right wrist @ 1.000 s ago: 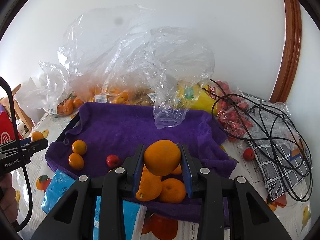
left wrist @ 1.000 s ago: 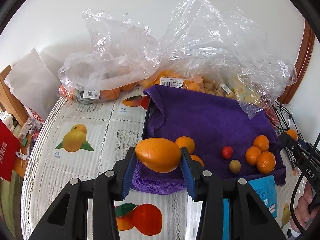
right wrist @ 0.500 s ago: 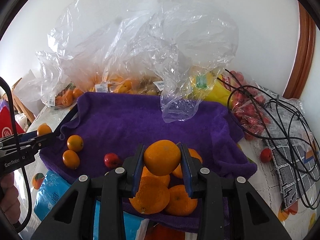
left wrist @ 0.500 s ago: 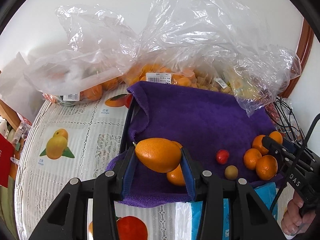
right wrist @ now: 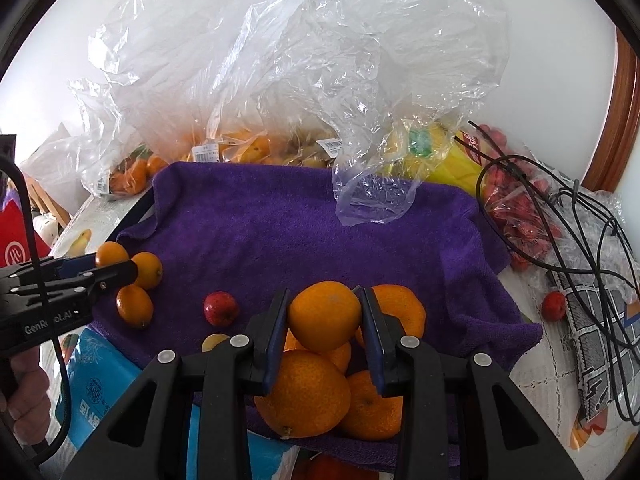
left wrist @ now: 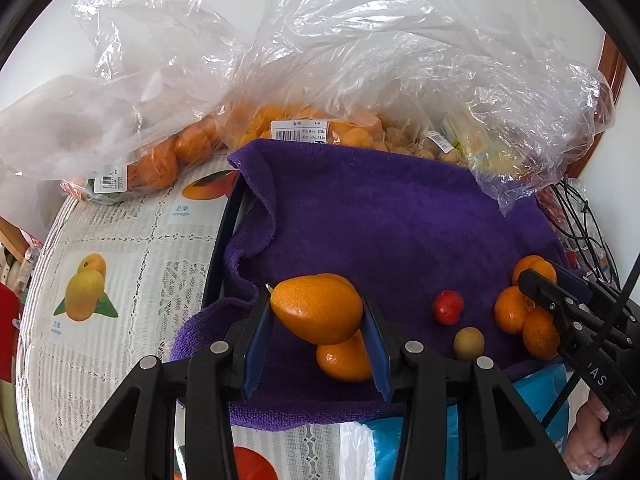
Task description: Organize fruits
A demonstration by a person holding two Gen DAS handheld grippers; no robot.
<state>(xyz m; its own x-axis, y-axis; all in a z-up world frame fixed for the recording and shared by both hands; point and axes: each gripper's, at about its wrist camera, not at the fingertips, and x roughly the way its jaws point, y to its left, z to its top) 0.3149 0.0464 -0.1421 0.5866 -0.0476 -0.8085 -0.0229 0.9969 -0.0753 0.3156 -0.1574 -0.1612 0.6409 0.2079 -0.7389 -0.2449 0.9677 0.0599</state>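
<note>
White wall backs a table laid with a fruit-printed tablecloth point(left wrist: 120, 240), where a purple terry towel point(left wrist: 380, 220) serves as the sorting area and clear plastic bags of fruit point(left wrist: 320, 60) are heaped along its far edge.

You are in the placing step: each tool carries one fruit over the group it appears to belong to.

Left gripper point(left wrist: 316, 340): the jaws are clamped on an oval orange citrus fruit point(left wrist: 316, 308), held just above a similar small one point(left wrist: 344, 360) at the towel's near left.

Right gripper point(right wrist: 324, 340): the jaws are clamped on a round orange mandarin point(right wrist: 324, 316), held over a pile of mandarins point(right wrist: 304, 392) at the towel's near right.

Next, lower each fruit until it rests beside its group, then part the jaws gently. Judged risk: the pile may roll off the near edge.

A red round fruit point(left wrist: 448, 306) and a small yellow-green fruit point(left wrist: 468, 344) lie between the groups.
</note>
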